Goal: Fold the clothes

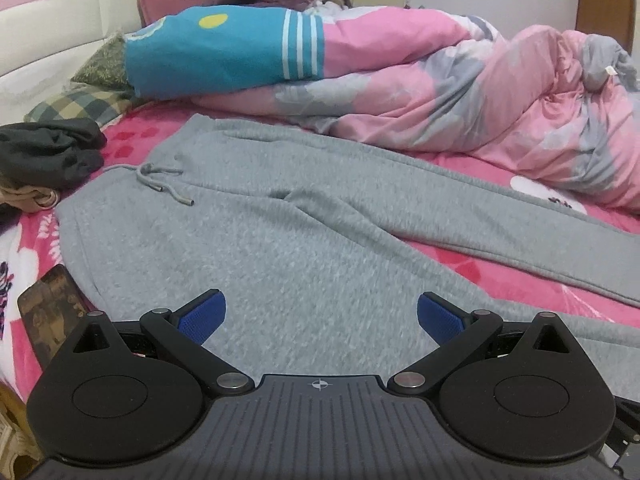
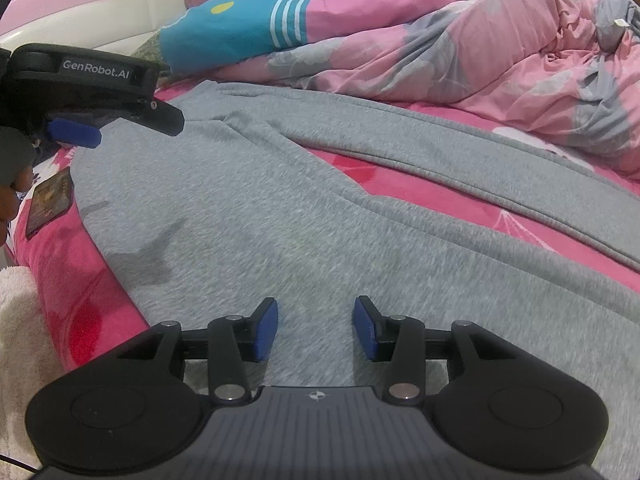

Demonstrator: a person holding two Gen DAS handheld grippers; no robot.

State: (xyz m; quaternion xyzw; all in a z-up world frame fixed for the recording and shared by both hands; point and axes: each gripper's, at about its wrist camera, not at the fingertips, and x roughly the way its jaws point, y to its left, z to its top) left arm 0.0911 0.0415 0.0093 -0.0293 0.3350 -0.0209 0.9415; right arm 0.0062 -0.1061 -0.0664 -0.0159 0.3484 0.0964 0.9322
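Grey sweatpants [image 1: 280, 240] lie flat on the pink bedsheet [image 1: 500, 276], waistband and drawstring [image 1: 160, 180] at the left, the two legs running off to the right. My left gripper [image 1: 320, 316] hovers over the seat of the pants, its blue pads wide apart with nothing between them. In the right wrist view the same pants [image 2: 280, 208] fill the middle. My right gripper [image 2: 316, 328] stands partly open just above the near leg, with the cloth lying flat below its pads. The left gripper [image 2: 100, 128] shows at the upper left, above the waistband end.
A bunched pink and grey duvet [image 1: 500, 92] and a blue pillow [image 1: 208, 52] lie behind the pants. Dark folded clothes [image 1: 48, 152] sit at the left. A flat dark phone-like slab [image 1: 52, 312] lies beside the waistband. A white towel [image 2: 16, 320] hangs at the bed's near edge.
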